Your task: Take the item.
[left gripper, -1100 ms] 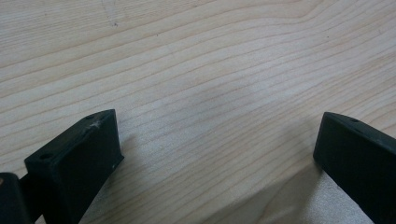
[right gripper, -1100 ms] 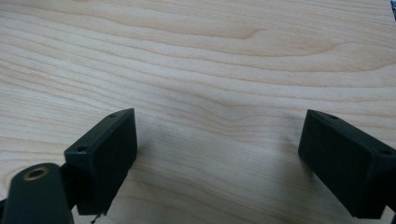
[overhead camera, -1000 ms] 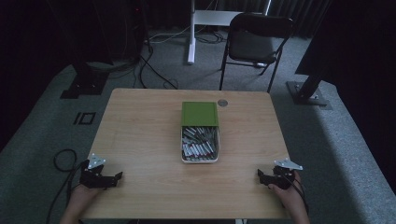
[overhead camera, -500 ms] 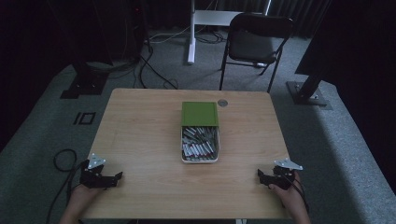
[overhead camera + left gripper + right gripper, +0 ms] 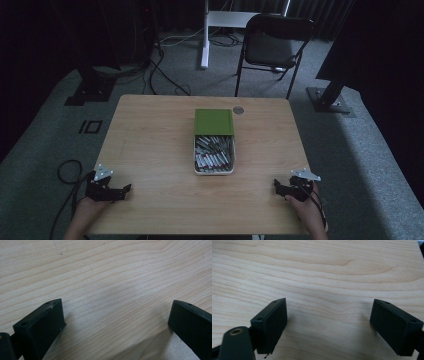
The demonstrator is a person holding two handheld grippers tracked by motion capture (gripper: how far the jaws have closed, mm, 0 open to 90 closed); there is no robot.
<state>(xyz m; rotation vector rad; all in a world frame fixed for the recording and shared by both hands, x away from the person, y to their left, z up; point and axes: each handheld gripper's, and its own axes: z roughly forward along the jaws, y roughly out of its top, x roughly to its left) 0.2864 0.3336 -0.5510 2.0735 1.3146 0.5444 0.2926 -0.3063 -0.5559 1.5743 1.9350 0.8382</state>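
A white tray (image 5: 195, 159) full of several small batteries sits mid-table, with a green lid (image 5: 214, 121) lying over its far half. My left gripper (image 5: 126, 188) rests at the table's front left corner, open, its jaws wide apart over bare wood (image 5: 112, 290). At the front right corner my right gripper (image 5: 275, 185) also rests open, with nothing between its jaws, which frame plain wood (image 5: 327, 290). Each gripper is held by a hand coming from the bottom edge, well apart from the tray.
A small round grommet (image 5: 238, 110) is set in the wooden table (image 5: 150, 150) near its far edge. Behind the table stand a black folding chair (image 5: 272, 45), a white stand (image 5: 205, 35) and dark equipment bases on grey carpet. A cable loop (image 5: 67, 172) lies left.
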